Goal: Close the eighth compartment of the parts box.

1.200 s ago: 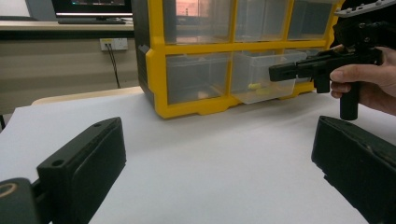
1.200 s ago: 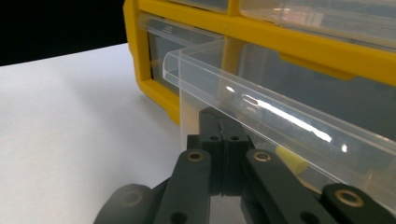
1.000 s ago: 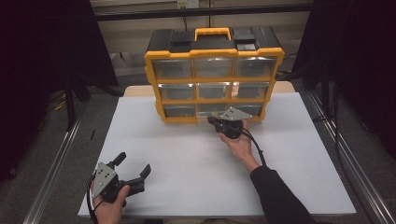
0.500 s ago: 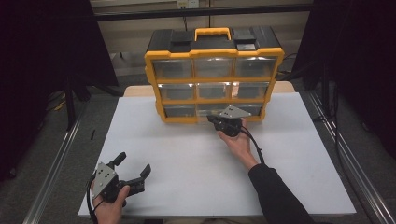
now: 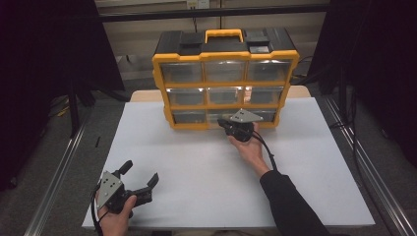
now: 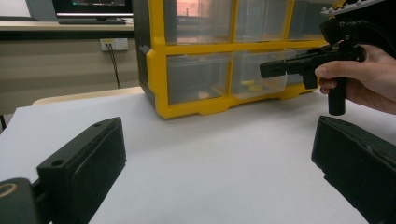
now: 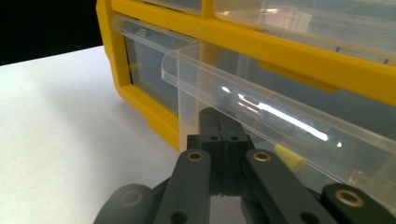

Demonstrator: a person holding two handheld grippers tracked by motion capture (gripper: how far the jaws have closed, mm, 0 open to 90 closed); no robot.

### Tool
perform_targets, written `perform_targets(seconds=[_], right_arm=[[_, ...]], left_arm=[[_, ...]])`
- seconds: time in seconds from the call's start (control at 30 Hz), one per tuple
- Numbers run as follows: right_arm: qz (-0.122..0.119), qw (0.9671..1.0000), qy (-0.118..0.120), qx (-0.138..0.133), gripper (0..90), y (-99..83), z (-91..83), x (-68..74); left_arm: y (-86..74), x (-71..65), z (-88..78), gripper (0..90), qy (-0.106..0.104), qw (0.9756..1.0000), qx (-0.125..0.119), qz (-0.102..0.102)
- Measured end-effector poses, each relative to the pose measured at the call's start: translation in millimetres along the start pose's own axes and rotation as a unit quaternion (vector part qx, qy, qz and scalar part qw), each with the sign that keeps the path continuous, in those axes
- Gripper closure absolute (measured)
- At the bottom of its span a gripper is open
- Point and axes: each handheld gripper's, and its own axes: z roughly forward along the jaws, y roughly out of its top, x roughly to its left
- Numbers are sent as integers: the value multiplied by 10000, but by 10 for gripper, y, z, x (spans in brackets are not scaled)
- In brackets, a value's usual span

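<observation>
Left hand-held gripper (image 5: 139, 183): sat at the near left corner of the counter, held in the person's left hand (image 5: 115, 216); its jaws were spread wide with nothing between them, and they pointed toward the cabinet.

Counter (image 5: 196, 162): was covered by a white sheet, bare between the two hands.

Right hand (image 5: 252, 150): reached forward across the middle of the counter, a dark sleeve (image 5: 290, 206) trailing back to the near edge.

Right hand-held gripper (image 5: 230, 129): was at the foot of the cabinet, its grey plate on top; in the right gripper view its jaws were pressed together, tips at the front lip of the clear drawer. Whether the tips pinched the lip or only touched it could not be told.

Clear drawer (image 7: 261, 112): sat in the bottom row of the cabinet, middle compartment, drawn a little way out of the yellow frame; a small pale yellow piece (image 7: 290, 158) lay inside it, just beside the jaw tips.

Storage cabinet (image 5: 225, 56): stood upright at the far side of the counter, yellow frame with black top and a yellow carry handle (image 5: 223, 34), three rows of three clear drawers.

Neighbouring bottom-left drawer (image 6: 198, 77): was closed, flush with the frame.
</observation>
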Motion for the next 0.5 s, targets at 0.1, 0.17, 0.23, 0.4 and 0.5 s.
perform_targets(seconds=[0.1,0.17,0.23,0.4,0.5], right_arm=[[6,10000,-38,-1,900,-2,3,-17],[2,10000,-54,-16,900,-2,9,-25],[11,10000,-61,-22,900,-4,15,-31],[-38,9999,-93,-8,900,-13,25,-46],[-29,9999,-103,3,900,-15,31,-52]], left_arm=[[0,2,0,31,2,10000,12,21],[0,2,1,31,2,10000,14,15],[0,0,1,31,0,10000,11,10],[-2,0,2,31,-6,10000,17,12],[-1,1,2,31,-5,10000,22,15]])
